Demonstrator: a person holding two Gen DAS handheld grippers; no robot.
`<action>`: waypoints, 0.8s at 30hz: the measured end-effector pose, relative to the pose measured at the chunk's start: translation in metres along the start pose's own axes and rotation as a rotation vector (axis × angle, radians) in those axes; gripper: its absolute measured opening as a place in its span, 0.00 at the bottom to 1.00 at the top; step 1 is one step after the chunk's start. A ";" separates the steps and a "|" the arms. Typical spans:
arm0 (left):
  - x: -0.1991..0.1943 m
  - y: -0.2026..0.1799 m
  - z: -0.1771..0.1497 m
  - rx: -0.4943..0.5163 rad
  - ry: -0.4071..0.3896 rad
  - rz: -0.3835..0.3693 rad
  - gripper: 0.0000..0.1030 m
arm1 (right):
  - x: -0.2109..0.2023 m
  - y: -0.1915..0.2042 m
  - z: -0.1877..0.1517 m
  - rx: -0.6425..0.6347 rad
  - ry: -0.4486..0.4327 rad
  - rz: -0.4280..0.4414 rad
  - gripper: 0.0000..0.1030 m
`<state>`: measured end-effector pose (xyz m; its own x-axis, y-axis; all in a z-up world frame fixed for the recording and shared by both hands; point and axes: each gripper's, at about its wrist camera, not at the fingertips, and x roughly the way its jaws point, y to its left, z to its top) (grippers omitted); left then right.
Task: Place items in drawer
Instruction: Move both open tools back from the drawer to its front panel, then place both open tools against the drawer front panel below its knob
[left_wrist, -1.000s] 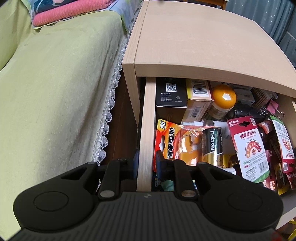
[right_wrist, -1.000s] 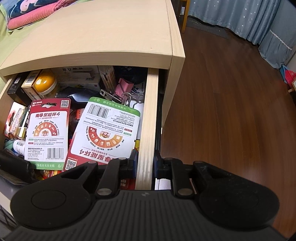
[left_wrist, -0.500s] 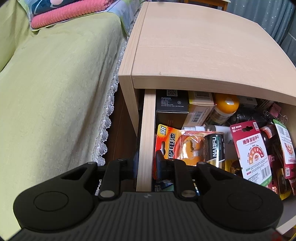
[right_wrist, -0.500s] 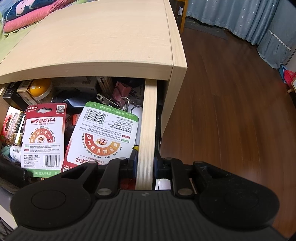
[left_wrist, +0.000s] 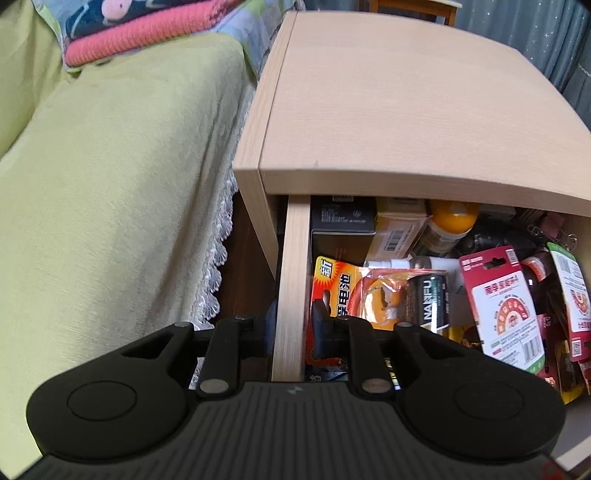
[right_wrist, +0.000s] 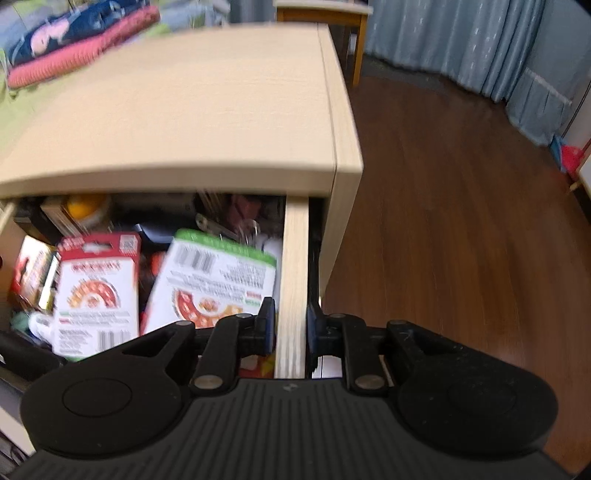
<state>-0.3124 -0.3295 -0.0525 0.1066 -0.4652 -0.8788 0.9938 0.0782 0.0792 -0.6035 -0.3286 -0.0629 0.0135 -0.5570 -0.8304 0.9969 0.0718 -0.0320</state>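
Note:
A light wooden nightstand has its drawer partly pulled out. My left gripper (left_wrist: 293, 325) is shut on the drawer's left side wall (left_wrist: 295, 258), one finger outside and one inside. My right gripper (right_wrist: 291, 326) is shut on the drawer's right side wall (right_wrist: 295, 258) the same way. The drawer is crammed with battery packs: an orange pack with a black NANFU cell (left_wrist: 376, 295), a red-topped card (left_wrist: 504, 299) (right_wrist: 96, 291) and a green-topped card (right_wrist: 218, 277). A black box (left_wrist: 341, 225) and an orange-capped jar (left_wrist: 452, 218) sit at the back, half under the top.
The nightstand top (left_wrist: 406, 110) overhangs the drawer's rear. A bed with a yellow-green cover (left_wrist: 110, 184) and lace trim lies close on the left, with folded pink cloth (left_wrist: 140, 33) on it. Dark wooden floor (right_wrist: 461, 221) and grey-blue curtains (right_wrist: 461, 44) are to the right.
The drawer has slid inward under the nightstand top with both grippers still clamped on its side walls; less of the contents shows. The right wrist view is now motion-blurred.

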 end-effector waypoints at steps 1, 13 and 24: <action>-0.004 0.000 0.001 0.003 -0.012 0.001 0.23 | -0.007 0.001 0.000 -0.002 -0.022 0.002 0.19; -0.114 -0.029 -0.034 0.020 -0.182 -0.076 0.39 | -0.124 0.014 -0.048 0.010 -0.240 0.113 0.28; -0.156 -0.068 -0.113 0.069 -0.174 -0.146 0.39 | -0.164 0.025 -0.123 -0.023 -0.184 0.164 0.35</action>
<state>-0.4004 -0.1625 0.0256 -0.0409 -0.6127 -0.7892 0.9982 -0.0593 -0.0057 -0.5902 -0.1339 0.0038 0.1914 -0.6774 -0.7103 0.9782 0.1914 0.0810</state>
